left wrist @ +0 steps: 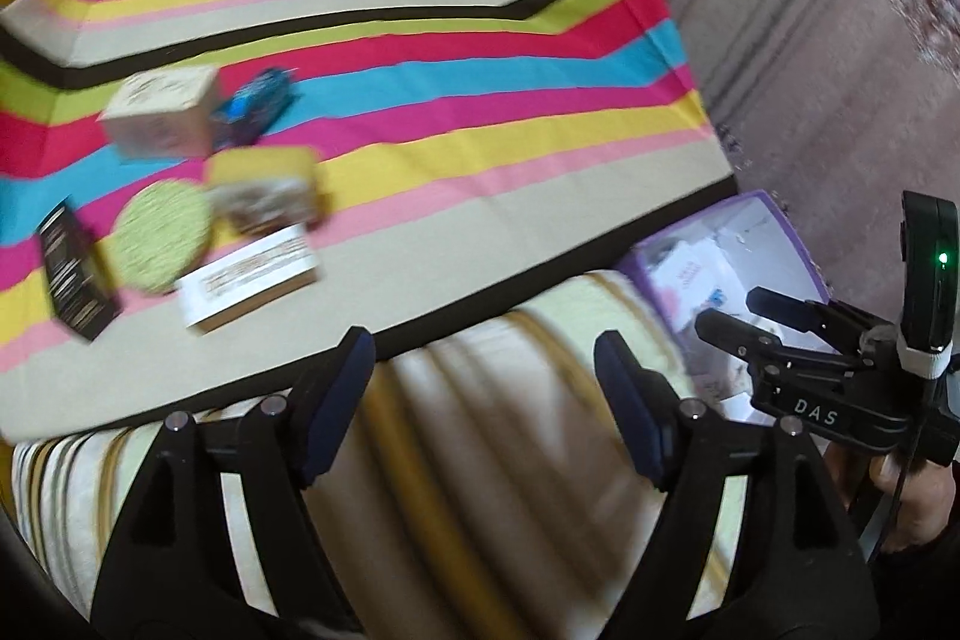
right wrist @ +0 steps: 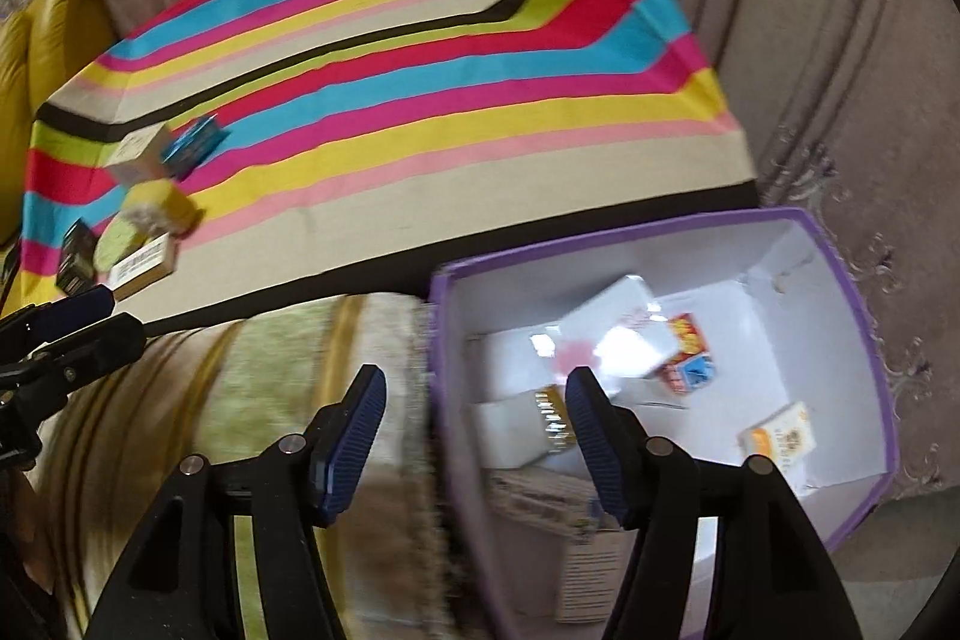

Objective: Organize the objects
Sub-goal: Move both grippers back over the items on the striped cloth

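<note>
My left gripper (left wrist: 485,352) is open and empty above the striped sofa edge, short of the cloth. My right gripper (right wrist: 475,388) is open and empty over the near-left rim of the purple box (right wrist: 840,268); it also shows in the left wrist view (left wrist: 729,310). Several small boxes lie inside the purple box, among them a white one (right wrist: 624,334) and a red-and-blue one (right wrist: 690,358). On the striped cloth (left wrist: 480,112) lies a cluster: a beige box (left wrist: 162,112), a blue packet (left wrist: 255,106), a yellow box (left wrist: 264,184), a round green item (left wrist: 162,235), a white flat box (left wrist: 252,283) and a black box (left wrist: 75,268).
The purple box (left wrist: 774,232) stands to the right of the cloth's near corner. A cream-and-gold striped cushion (left wrist: 480,490) lies under both grippers. A patterned carpet (left wrist: 870,10) lies beyond, and a yellow cushion (right wrist: 42,40) at the far left.
</note>
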Demonstrator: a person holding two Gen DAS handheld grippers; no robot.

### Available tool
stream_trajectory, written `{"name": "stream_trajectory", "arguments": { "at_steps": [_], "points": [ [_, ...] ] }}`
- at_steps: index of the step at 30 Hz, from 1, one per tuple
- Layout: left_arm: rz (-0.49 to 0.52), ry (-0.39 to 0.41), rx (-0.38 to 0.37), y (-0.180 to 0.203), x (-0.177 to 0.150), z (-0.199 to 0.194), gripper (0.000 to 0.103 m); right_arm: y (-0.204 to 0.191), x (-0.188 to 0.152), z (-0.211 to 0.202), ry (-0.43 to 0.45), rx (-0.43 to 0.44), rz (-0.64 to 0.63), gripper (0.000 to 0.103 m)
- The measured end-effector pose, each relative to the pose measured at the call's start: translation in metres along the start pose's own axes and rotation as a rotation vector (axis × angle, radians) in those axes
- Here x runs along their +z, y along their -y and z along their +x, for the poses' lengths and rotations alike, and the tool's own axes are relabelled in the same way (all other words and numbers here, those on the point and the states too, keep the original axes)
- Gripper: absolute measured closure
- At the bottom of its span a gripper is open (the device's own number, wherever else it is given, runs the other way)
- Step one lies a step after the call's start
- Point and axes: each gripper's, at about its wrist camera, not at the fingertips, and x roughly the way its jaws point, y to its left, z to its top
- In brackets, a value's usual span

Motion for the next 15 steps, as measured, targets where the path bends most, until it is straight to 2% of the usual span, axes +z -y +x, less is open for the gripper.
{"name": "stream_trajectory", "arguments": {
  "at_steps": [7,15],
  "points": [
    [-0.084,0.022,0.046,-0.06,-0.015,-0.025,0.021,-0.049,0.003,0.01,-0.025,0.066,-0.073,0.032],
    [-0.176,0.049,0.106,-0.126,-0.031,-0.052,0.017,-0.09,0.006,0.015,-0.038,0.099,-0.134,0.028]
  ]
}}
